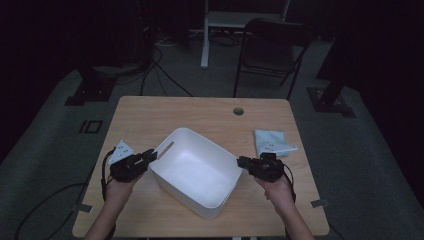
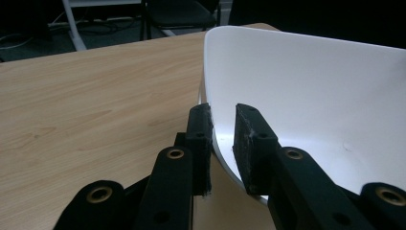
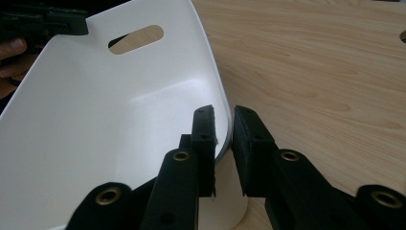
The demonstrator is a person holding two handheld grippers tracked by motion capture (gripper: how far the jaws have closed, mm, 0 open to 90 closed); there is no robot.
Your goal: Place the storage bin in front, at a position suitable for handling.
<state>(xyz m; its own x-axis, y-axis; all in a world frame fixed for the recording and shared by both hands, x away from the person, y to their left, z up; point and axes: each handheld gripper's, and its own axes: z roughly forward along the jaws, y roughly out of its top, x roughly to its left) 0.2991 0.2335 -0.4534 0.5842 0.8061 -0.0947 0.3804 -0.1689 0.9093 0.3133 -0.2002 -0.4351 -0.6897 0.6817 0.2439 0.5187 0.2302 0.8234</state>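
The wooden table (image 1: pixel 150 115) bears a white bin (image 1: pixel 192 172) and a blue cloth (image 1: pixel 272 142).

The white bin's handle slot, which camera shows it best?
The right gripper view: the handle slot in the white bin shows whole and large on the far wall. The high view shows it small and slanted. The left gripper view gives the bin's wall between that gripper's fingers.

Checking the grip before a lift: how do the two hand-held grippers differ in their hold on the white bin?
The left hand-held gripper clamps the white bin near the slotted end wall; the right hand-held gripper clamps the opposite rim. Left points right, right points left. Both straddle the rim, one jaw inside, one outside.
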